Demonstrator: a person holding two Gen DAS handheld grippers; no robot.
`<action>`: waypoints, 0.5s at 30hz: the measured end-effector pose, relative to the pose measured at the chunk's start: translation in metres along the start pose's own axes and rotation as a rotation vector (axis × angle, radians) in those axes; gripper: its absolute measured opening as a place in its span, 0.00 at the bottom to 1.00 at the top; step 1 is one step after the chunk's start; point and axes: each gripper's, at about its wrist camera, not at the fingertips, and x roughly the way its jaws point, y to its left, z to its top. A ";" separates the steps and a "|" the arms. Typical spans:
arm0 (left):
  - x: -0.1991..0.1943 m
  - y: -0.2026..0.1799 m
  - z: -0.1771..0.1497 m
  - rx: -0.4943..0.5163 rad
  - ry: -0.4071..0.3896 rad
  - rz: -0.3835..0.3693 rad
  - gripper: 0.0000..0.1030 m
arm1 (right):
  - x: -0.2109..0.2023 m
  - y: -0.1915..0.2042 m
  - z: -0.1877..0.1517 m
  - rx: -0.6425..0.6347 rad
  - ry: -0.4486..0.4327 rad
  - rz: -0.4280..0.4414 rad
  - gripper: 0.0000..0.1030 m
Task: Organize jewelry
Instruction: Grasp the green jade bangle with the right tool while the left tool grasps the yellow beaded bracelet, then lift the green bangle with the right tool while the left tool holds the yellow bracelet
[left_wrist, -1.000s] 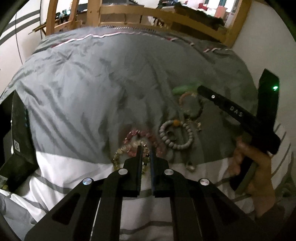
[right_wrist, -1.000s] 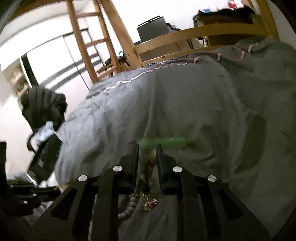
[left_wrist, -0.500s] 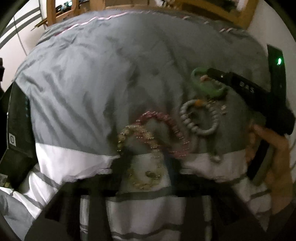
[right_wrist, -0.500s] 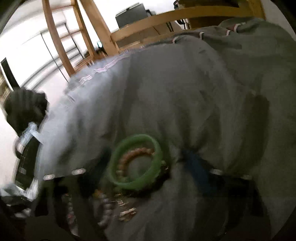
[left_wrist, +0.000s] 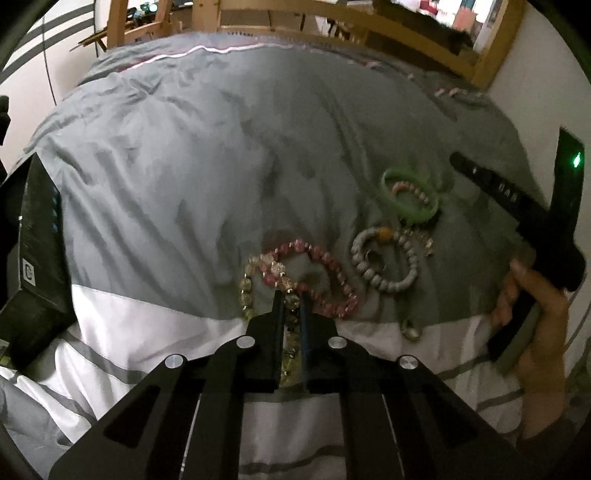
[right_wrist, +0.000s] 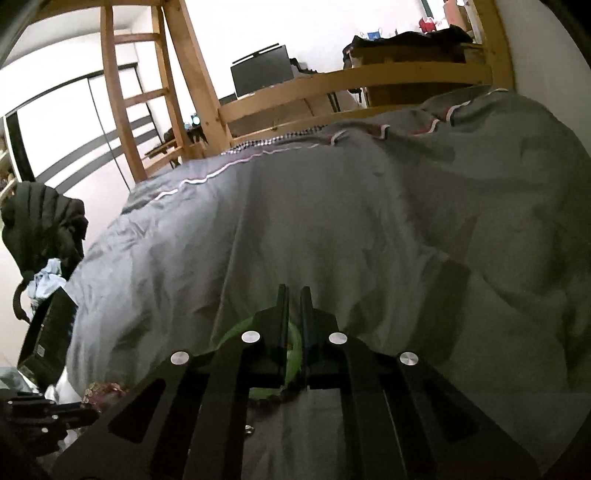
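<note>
On the bed's grey quilt lies the jewelry: a green bangle ringing a pink bead bracelet, a pale grey bead bracelet beside it. Nearer, the left gripper has jaws pinching a yellow crystal bead strand crossing a pink crystal bracelet. The right gripper has jaws pressed together, empty, above the bangle.

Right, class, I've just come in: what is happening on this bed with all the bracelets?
A person is sorting jewelry on a grey duvet, with a hand-held gripper in each hand. The left hand-held gripper is shut, its tips at the yellow bead bracelet beside the pink bead bracelet. The right hand-held gripper is shut too, poised over the green bangle. A grey bead bracelet lies between them, untouched.
</note>
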 end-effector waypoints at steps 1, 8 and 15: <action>-0.003 0.001 0.001 -0.003 -0.009 -0.012 0.06 | -0.001 -0.002 0.001 0.014 -0.002 0.009 0.07; -0.018 -0.011 0.001 0.028 -0.068 -0.050 0.06 | 0.021 -0.019 -0.008 0.152 0.109 0.085 0.25; -0.026 -0.019 0.001 0.061 -0.102 -0.078 0.06 | 0.043 0.008 -0.026 -0.012 0.177 -0.029 0.83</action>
